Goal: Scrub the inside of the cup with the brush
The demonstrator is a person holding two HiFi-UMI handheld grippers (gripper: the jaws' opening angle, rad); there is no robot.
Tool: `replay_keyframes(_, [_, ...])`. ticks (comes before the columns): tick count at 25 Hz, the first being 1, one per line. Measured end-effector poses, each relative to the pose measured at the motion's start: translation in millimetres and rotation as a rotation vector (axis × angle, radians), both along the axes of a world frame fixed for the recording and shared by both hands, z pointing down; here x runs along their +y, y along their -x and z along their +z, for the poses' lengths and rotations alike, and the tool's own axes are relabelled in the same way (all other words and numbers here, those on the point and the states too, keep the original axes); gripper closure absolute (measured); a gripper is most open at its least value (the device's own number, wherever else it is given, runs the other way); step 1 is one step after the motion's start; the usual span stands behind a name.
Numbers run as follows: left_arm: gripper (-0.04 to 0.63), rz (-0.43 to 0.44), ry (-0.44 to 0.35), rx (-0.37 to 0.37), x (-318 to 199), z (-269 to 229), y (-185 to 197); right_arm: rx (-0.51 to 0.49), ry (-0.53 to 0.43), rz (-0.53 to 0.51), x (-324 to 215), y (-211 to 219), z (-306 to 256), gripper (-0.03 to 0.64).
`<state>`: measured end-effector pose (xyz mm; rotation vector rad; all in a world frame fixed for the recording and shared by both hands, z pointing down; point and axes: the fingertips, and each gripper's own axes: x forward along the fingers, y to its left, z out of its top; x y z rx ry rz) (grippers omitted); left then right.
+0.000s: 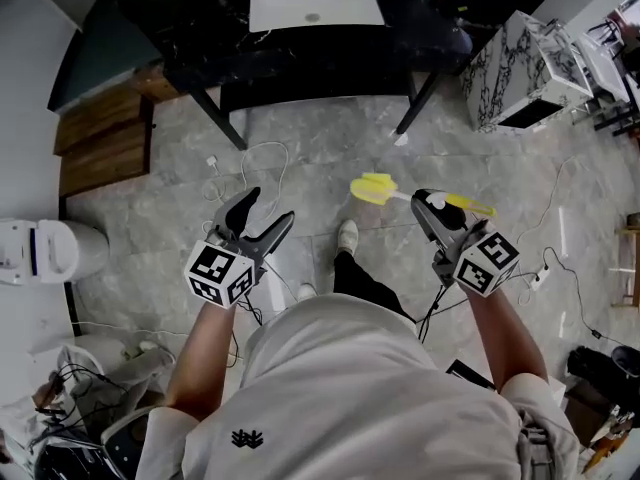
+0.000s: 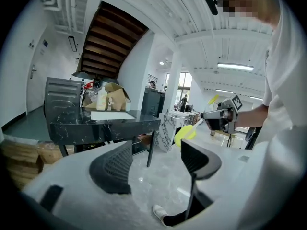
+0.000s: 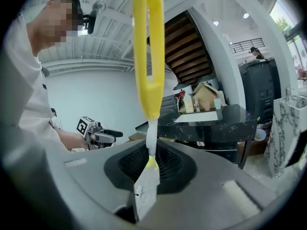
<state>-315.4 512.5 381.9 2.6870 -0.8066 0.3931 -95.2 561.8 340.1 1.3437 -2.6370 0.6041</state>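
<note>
– At the left gripper point(image 1: 268, 208), how do the jaws stand?

– Spread, with nothing between them. In the left gripper view point(image 2: 156, 150) only grey floor point(image 2: 163, 176) and a shoe point(image 2: 158, 211) show through the gap.

– And the right gripper point(image 1: 430, 208)?

– Pinched on the brush point(image 1: 375, 188). In the right gripper view point(image 3: 151, 164) the pads close on the thin white neck, and the yellow looped handle point(image 3: 147, 56) stands up past them.

– Where does the brush lie in the head view?

– Level above the floor. Its yellow head sticks out from the right gripper toward 9 o'clock, and the handle end pokes out toward 3 o'clock. The head hangs between the two grippers, clear of the left one.

– Does the left gripper view catch it?

– Yes, at 2 o'clock beyond the right-hand jaw: the brush point(image 2: 184, 134) and the right gripper point(image 2: 216, 120) holding it.

– What lies farther out?

– A black table point(image 1: 200, 48) at 12 o'clock with a white sheet point(image 1: 315, 6) on it. A marble-patterned cabinet point(image 1: 520, 68) is at 2 o'clock, just beside the table. Wooden steps point(image 1: 100, 143) are at 10 o'clock. Cables point(image 1: 250, 163) trail on the floor point(image 1: 330, 138) ahead of the left gripper. The shoe point(image 1: 347, 235) sits between the grippers, near the body.
</note>
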Motion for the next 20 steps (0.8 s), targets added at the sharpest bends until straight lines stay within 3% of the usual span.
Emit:
replay_keyframes(11, [0.279, -0.021, -0.051, -0.053, -152, -25, -109, -0.033, -0.025, -0.041, -149, -104, -5, 0.566])
replay_keyframes(20, [0.278, 0.002, -0.038, -0.055, -238, -21, -143, -0.077, -0.031, 0.018, -233, -137, -1, 0.565])
